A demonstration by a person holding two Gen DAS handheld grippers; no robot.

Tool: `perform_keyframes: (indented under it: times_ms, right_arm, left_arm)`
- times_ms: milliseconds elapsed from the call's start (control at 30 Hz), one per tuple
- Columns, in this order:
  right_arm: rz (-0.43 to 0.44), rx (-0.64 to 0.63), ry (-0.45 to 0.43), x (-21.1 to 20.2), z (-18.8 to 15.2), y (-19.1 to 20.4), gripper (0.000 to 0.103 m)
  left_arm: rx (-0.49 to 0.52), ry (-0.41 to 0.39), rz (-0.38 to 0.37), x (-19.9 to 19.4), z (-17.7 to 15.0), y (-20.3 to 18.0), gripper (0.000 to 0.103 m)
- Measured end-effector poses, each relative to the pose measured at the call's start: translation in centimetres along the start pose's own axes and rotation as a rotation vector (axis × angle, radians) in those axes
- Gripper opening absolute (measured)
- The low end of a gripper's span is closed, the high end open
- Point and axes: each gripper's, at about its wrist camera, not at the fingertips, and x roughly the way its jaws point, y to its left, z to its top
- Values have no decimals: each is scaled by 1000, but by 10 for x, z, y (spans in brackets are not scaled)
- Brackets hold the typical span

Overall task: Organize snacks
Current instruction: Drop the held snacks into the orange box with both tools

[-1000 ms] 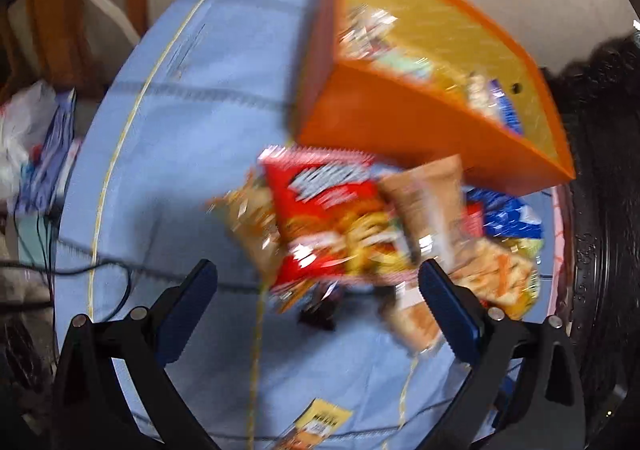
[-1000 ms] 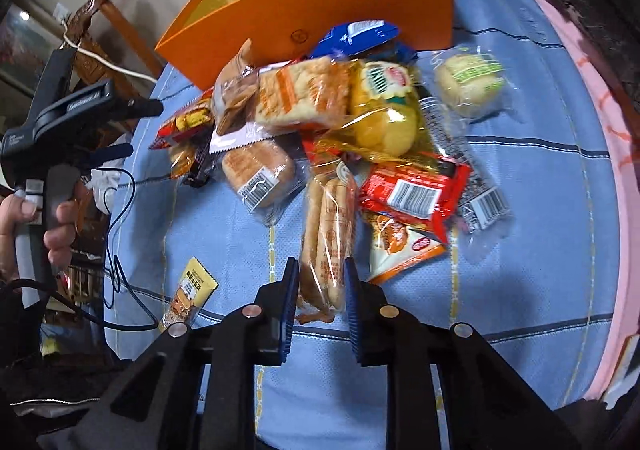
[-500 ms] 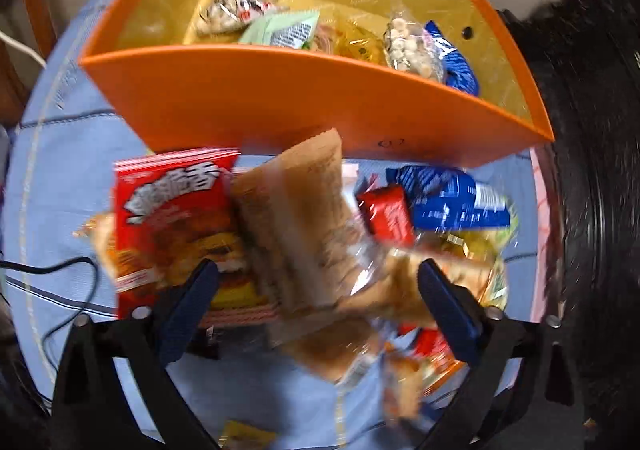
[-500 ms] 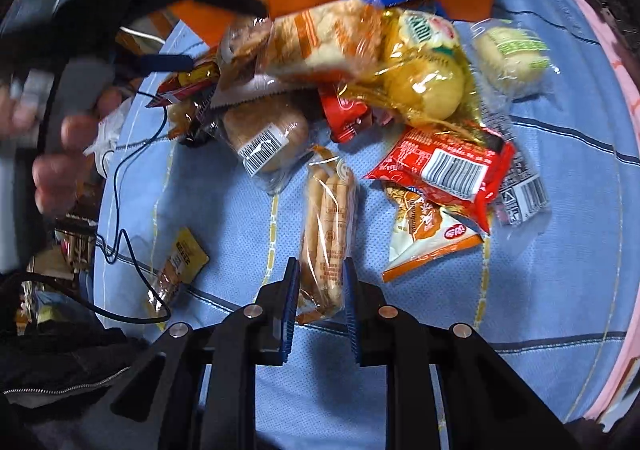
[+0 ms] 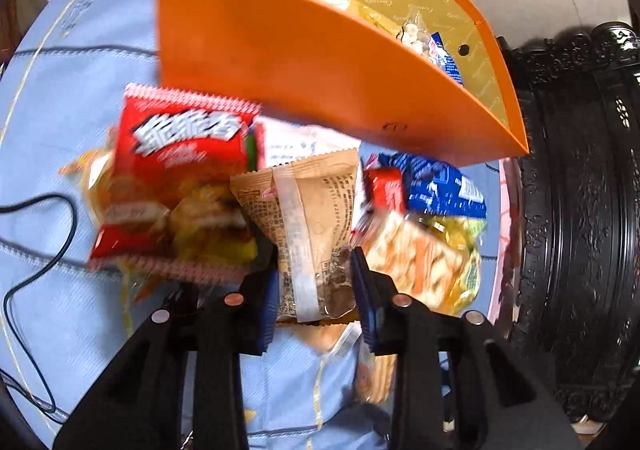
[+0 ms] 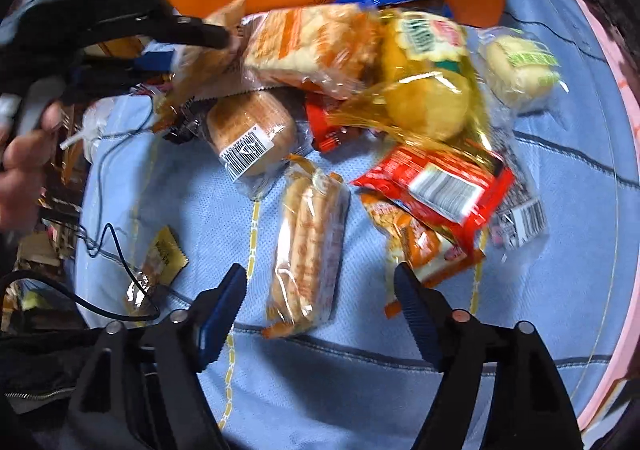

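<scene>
The left gripper (image 5: 316,282) is closing on a tan snack packet (image 5: 308,217) beside the orange box (image 5: 320,61), which holds several wrapped snacks (blurred, perhaps candies). The right gripper (image 6: 320,306) is opening around the breadstick pack (image 6: 308,246).

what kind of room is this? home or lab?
Most likely a home. Packaged snacks lie on a round table with a blue quilted cloth, dark carved wooden furniture stands beside it, and household clutter sits past the table's edge.
</scene>
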Motion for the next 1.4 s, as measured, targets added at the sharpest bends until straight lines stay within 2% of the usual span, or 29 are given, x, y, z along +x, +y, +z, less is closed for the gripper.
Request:
perform_keyframes:
  times_ms: [67,100,133,333,500,600,700,867,933,967,1000,1033,1067,1133,1200,1333,1400]
  right_arm:
    - [-27,-24,22,13,7,10,75]
    - [-66,-54,43,20,11,15,38]
    - [-70,-65,53,23,13,18,22]
    - [123,-27,-52,-27,17,19,22]
    - [191,35,-183,-77,25,-2,22]
    - [207,41,-272,-104,36,-9,22]
    - [182,30,-359,-130,64,-17,22]
    - [101,-18,-536,-169,150,-14,23]
    - [32,-46,-583,-168,189,-11,26]
    - [-28,-51,-599,-164,203,-11,46]
    - [-116,-45,-617,-161,211,-11,65]
    - [-167,-39,-637,-161,213,-14,66]
    - [-184,-40,-639,-159,212,-17,66]
    - [-119,-31,-610,-152,200,-27,66]
    - [-90,-18,-562,-139,181,-40,67]
    - [-70,14,-459,-111,134,-60,67]
    - [-61,32,-412,-103,106,-69,72]
  left_arm:
    - [-8,2,-9,-2,-5,8,32]
    - [-13,4,-16,-4,-5,12,32]
    - [-17,8,-21,-2,-5,12,32]
    - [-41,2,-74,-8,-4,16,32]
    - [-8,-63,-149,-47,-3,6,32]
    - [21,-100,-160,-70,-1,-3,32]
    - [63,-143,-153,-89,11,-16,33]
    - [139,-246,-138,-111,67,-62,33]
    - [131,-265,-133,-112,92,-75,40]
    - [112,-279,-120,-111,106,-79,67]
    - [84,-307,-64,-111,115,-81,83]
    - [50,-358,16,-114,118,-80,94]
    - [44,-382,44,-117,117,-79,94]
    - [80,-398,37,-120,110,-75,94]
    - [98,-361,66,-114,98,-66,94]
    - [69,-274,92,-91,74,-43,94]
    - [92,-246,126,-78,56,-39,94]
